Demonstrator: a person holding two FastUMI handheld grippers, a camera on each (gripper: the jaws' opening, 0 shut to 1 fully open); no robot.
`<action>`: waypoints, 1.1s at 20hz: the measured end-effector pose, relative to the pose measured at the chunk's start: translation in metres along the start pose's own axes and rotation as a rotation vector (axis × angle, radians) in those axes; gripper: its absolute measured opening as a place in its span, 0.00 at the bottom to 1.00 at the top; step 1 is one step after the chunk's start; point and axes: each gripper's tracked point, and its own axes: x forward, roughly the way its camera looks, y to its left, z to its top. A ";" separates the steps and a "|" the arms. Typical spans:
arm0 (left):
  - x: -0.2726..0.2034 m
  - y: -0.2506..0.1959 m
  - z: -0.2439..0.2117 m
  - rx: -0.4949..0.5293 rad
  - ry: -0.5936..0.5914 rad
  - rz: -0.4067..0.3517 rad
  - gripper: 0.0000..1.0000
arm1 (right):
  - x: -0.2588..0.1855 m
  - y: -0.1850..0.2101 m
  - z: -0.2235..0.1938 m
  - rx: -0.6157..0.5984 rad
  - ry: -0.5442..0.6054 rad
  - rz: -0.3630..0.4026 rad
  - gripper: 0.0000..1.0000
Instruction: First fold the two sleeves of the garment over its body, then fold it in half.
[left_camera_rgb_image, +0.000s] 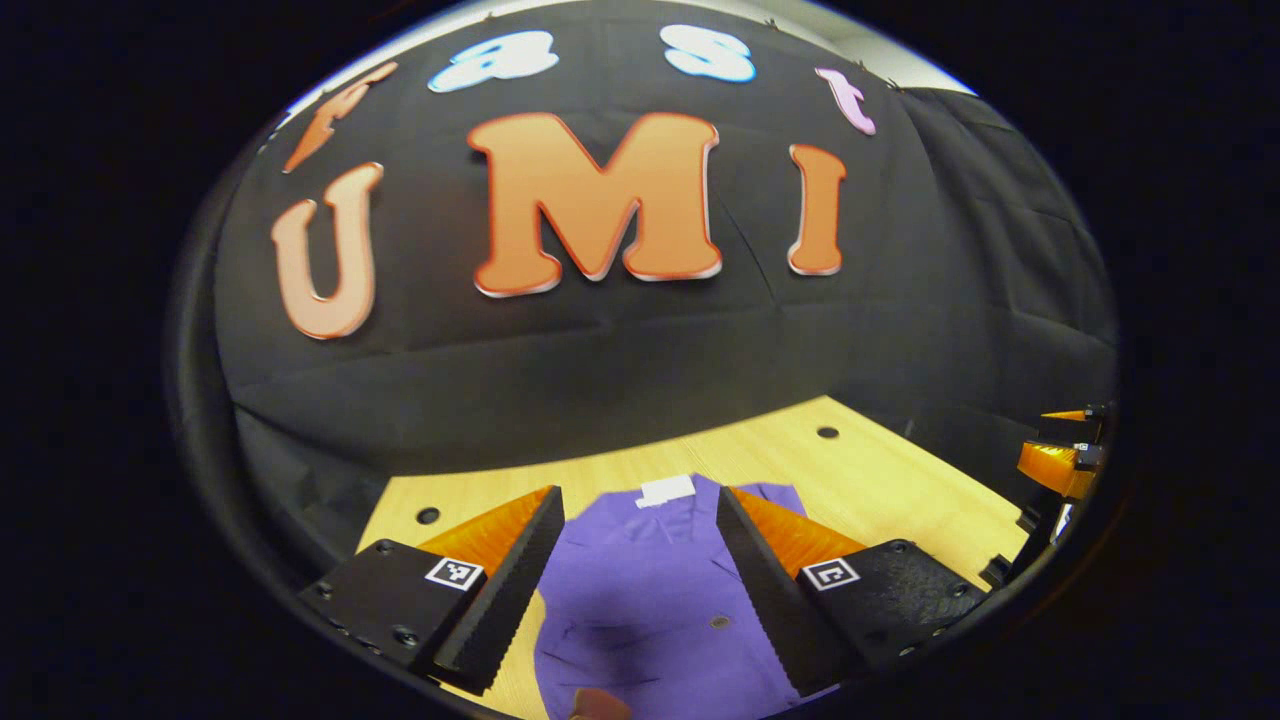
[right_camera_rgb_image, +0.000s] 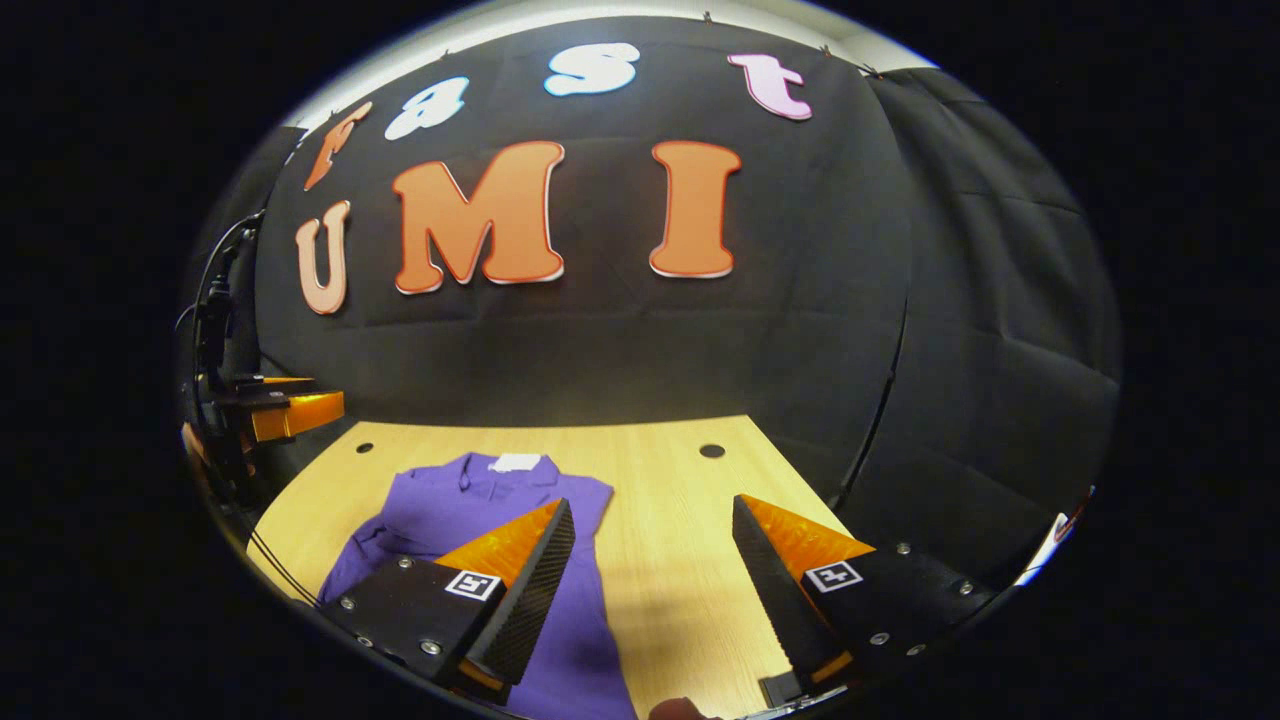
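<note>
Garment (left_camera_rgb_image: 650, 590), purple, collared, buttoned front, flat on wooden table (left_camera_rgb_image: 880, 480) with collar and white neck label (left_camera_rgb_image: 667, 490) toward booth wall. Left gripper (left_camera_rgb_image: 640, 560) above chest area, fingers wide apart, nothing held. Right gripper (right_camera_rgb_image: 650, 580) over bare table just beside garment's edge, fingers likewise spread wide and empty. Thin soft fabric by the look of it: probably light, limp, prone to wrinkle and drag rather than hold shape. Sleeves appear still unfolded, partly hidden behind fingers. Best grip likely a pinch at sleeve cuff or hem, single layer lifted clear before carrying across body.
</note>
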 end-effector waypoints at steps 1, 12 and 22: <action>-0.007 0.001 0.005 -0.003 -0.048 0.027 1.00 | 0.003 0.007 0.003 -0.003 -0.019 0.012 0.95; -0.100 0.052 -0.111 0.013 0.110 0.189 0.98 | -0.005 0.035 -0.105 -0.045 0.287 0.105 0.95; -0.148 0.043 -0.283 -0.080 0.630 0.104 0.99 | -0.068 0.034 -0.247 -0.033 0.734 0.131 0.95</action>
